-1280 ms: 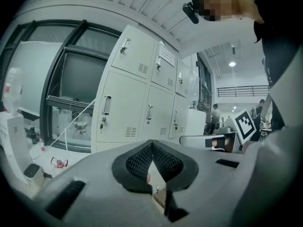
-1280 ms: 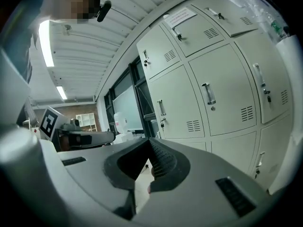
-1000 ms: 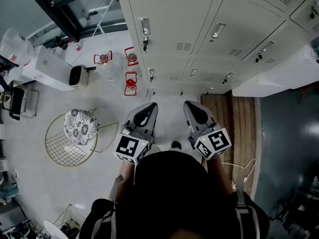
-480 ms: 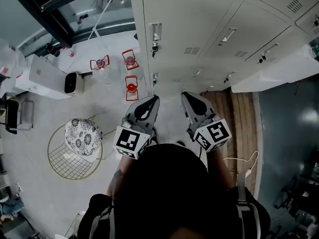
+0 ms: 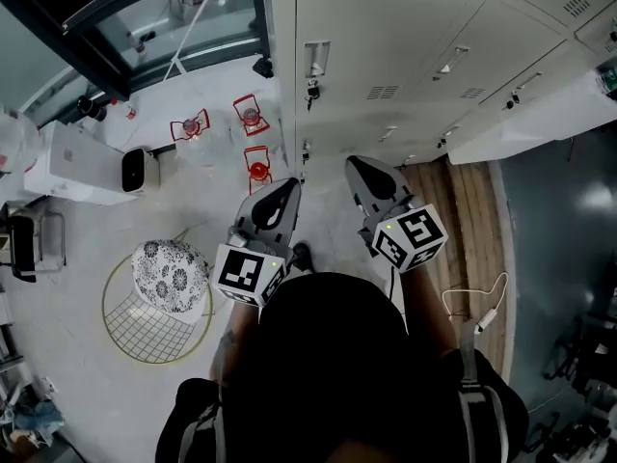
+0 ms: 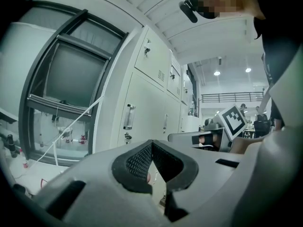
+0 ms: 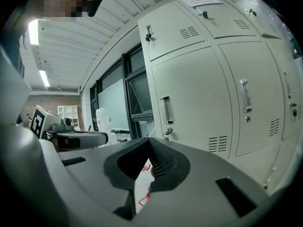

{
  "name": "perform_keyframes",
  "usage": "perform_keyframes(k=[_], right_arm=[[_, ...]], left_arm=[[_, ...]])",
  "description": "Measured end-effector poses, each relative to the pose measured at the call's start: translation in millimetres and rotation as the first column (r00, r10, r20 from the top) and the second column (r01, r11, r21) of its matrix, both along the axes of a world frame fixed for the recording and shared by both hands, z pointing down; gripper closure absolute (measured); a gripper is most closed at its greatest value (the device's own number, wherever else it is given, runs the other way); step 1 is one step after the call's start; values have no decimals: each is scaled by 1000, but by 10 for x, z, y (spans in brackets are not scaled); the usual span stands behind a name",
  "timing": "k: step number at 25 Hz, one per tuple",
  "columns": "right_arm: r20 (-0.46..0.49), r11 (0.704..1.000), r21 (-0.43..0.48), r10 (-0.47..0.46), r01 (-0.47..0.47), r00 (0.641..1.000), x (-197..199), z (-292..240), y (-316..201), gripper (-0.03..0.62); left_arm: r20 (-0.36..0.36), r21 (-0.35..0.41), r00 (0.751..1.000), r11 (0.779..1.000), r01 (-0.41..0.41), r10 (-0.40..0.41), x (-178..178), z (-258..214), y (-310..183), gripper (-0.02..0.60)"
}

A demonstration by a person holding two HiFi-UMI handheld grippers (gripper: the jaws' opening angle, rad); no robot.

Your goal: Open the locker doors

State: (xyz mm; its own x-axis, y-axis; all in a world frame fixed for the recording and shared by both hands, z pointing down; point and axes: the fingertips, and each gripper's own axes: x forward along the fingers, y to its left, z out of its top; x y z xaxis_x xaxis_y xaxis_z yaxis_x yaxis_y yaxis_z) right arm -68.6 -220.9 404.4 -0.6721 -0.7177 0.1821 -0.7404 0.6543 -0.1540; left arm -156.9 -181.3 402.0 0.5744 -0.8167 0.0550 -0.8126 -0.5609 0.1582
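Grippers (image 5: 287, 187) (image 5: 356, 166) nearer lockers (image 5: 386, 37) w/ jaws shut

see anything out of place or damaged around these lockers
Nothing looks damaged, spilled or askew; the locker doors in view look shut. The only loose item is a white cable trailing on the floor at the right, and three red lanterns stand on it left of the leftmost door.

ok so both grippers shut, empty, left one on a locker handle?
No, the left gripper isn't on a handle: the head view shows it in the air, short of the lockers. It and the right gripper are shut and empty, as you said.
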Motion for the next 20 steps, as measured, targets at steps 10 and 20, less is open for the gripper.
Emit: perform_keyframes(k=[10, 20], right_arm=[[-27, 1000, 24, -17, 17, 1000, -291, -52, -345, 589], [-21, 998, 59, 35, -34, 999, -461, -187, -726, 585]], left_arm=[[-9, -15, 1000, 1000, 17, -17, -221, 74, -74, 566], [-3, -17, 1000, 999, 31, -31, -301, 83, -187, 566]])
